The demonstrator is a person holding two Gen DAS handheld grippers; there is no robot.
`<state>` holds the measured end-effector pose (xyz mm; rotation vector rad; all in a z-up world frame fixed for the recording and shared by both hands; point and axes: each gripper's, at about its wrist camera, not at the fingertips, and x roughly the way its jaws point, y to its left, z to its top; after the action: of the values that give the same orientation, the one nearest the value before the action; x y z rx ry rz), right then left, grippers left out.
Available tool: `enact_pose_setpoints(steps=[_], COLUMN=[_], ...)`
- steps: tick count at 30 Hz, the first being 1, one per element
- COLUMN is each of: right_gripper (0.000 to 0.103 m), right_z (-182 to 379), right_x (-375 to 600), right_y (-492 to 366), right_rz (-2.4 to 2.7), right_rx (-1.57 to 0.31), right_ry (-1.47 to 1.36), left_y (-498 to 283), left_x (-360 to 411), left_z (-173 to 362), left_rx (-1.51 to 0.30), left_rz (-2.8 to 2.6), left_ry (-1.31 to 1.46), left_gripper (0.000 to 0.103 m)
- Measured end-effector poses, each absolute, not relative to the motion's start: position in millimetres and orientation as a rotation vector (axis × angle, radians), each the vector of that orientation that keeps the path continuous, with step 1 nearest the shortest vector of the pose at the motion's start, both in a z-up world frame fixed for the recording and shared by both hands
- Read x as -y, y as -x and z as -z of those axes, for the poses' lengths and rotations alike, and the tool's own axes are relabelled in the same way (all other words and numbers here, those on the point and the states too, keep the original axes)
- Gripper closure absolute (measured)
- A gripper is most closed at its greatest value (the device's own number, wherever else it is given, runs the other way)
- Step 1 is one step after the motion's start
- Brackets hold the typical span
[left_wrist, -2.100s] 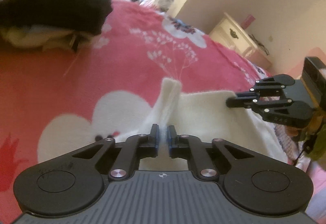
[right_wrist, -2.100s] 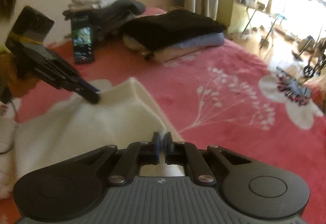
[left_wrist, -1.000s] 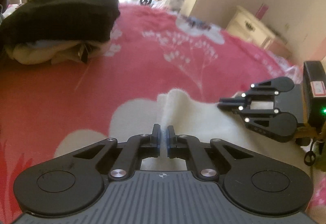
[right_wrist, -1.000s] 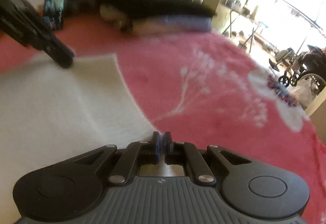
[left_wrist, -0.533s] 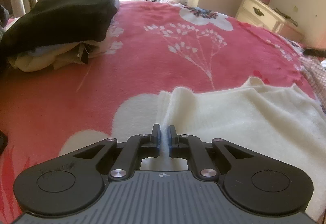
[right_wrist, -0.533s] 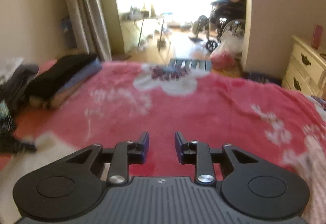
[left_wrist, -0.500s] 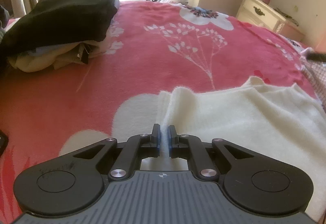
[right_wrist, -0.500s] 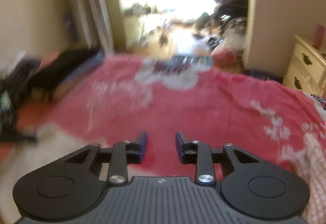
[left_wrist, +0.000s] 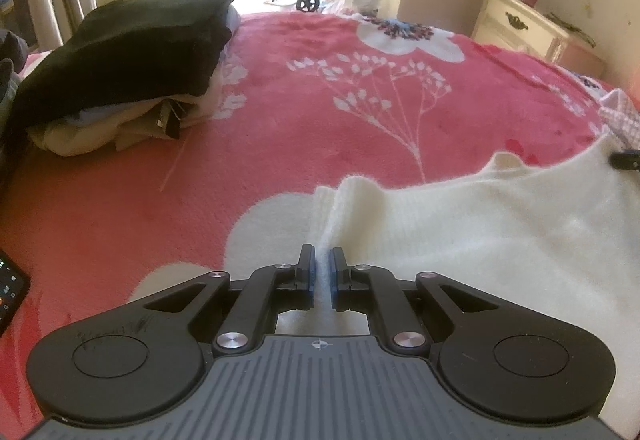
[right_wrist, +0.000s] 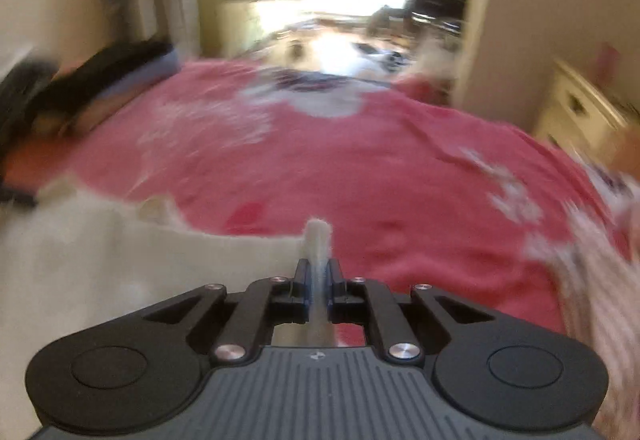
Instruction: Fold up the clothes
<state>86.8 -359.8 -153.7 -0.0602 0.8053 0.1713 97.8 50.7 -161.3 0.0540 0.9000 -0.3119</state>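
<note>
Sweater [left_wrist: 500,224], cream and fuzzy, lies spread on the pink flowered blanket [left_wrist: 320,112], running from just ahead of the left tongs [left_wrist: 321,272] out to their right. Half a second ago the right tongs [right_wrist: 317,276] hung spread and empty above the blanket; now they are clenched on a small tuft of the sweater's edge, which sticks up just past their tips. A second ago both tongs were laying a cream edge down flat, so this fresh pinch reads as the start of another fold, though the right view is too blurred to say which edge it is. The left tongs are nearly closed, with a ridge of the sweater's edge running into the narrow slit between their fingers; they seem to be pinning that side. A dark folded pile [left_wrist: 128,52] sits well ahead and to the left of them.
</note>
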Motion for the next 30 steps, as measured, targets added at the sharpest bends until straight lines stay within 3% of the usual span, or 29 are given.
enact_pose_setpoints(steps=[5, 6, 8, 12, 16, 20, 24, 27, 30], right_gripper=[0.093, 0.089, 0.060, 0.061, 0.063, 0.071, 0.079, 0.101, 0.098], right_z=[204.7, 205.8, 199.0, 158.5, 112.4, 113.0, 148.3, 173.3, 158.8], right_x=[374.1, 375.6, 385.4, 416.1, 421.5, 381.2, 356.7, 403.9, 435.7], right_y=[-90.6, -89.5, -86.7, -66.9, -37.1, -9.8, 16.9, 30.7, 38.8], right_rz=[-0.106, -0.091, -0.041, -0.018, -0.004, -0.239, -0.324, -0.221, -0.191], right_rx=[-0.868, -0.854, -0.863, -0.828, -0.762, -0.838, -0.954, -0.990, -0.957], right_ry=[0.063, 0.059, 0.003, -0.142, -0.109, -0.048, 0.062, -0.065, -0.151], left_y=[-97.9, -98.1, -98.9, -102.3, -88.8, -56.2, -47.1, -42.3, -41.9], left_x=[-38.6, -38.1, -37.9, -48.7, -59.9, -50.2, -45.2, -42.9, -39.4], left_z=[170.4, 171.1, 170.9, 158.1, 129.4, 104.5, 125.8, 143.9, 144.4], left_rx=[-0.892, -0.893, -0.899, -0.933, -0.870, -0.863, -0.968, -1.046, -1.089], left_rz=[0.321, 0.321, 0.323, 0.282, 0.237, 0.397, 0.401, 0.384, 0.341], left_ry=[-0.104, -0.109, -0.108, -0.035, 0.003, 0.002, -0.008, -0.015, -0.030], left_gripper=[0.095, 0.094, 0.093, 0.065, 0.065, 0.065, 0.065, 0.076, 0.076])
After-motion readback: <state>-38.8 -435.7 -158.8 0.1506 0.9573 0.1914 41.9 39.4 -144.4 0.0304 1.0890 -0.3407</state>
